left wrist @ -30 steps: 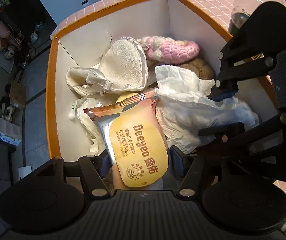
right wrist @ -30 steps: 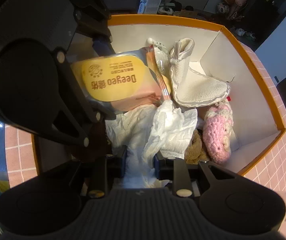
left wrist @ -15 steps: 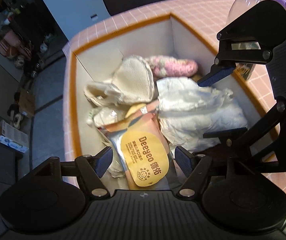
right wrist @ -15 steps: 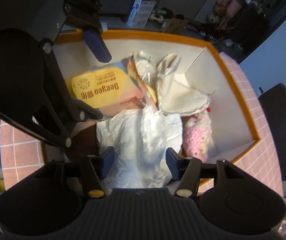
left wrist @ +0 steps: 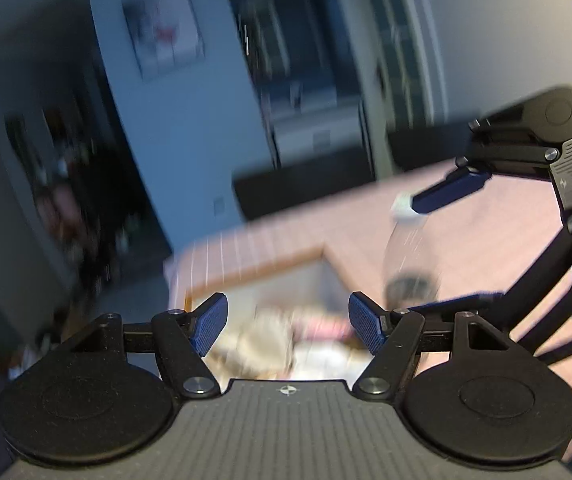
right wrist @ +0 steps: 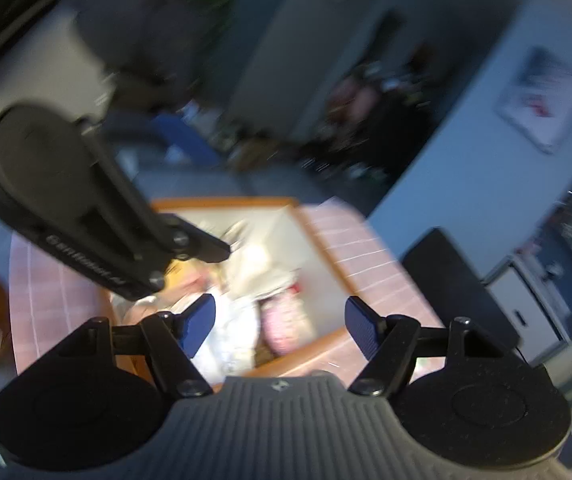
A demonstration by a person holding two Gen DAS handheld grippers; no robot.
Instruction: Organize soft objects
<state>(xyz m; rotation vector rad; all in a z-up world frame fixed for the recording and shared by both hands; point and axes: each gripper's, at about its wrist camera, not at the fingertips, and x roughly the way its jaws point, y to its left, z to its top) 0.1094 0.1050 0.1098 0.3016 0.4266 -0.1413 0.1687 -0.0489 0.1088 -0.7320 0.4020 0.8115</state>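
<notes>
A: Nearest first: the left gripper, black with ribbed blue pads, has its jaws spread wide and nothing between them. The right gripper is released too; its jaws have just been opening, and they are empty.

B: And the soft things?

A: All lie below and beyond the pads, inside the orange-rimmed white cardboard box on the pink tiled tabletop. In the right wrist view I make out a crumpled white cloth, a pink knitted piece beside it and a cream fleecy item behind. Everything is smeared by motion, so finer detail is lost.

B: What could go wrong from here?

A: I'd judge the loose pile the main worry: limp cloth and knit slump and may spring up over the low rim if they sit proud. The other hazard is the clear plastic bottle with a white cap, standing just beside the box. It looks tall, light and smooth, and one blue finger of the right gripper is near its cap in the left wrist view. A careless sweep could tip it.
</notes>
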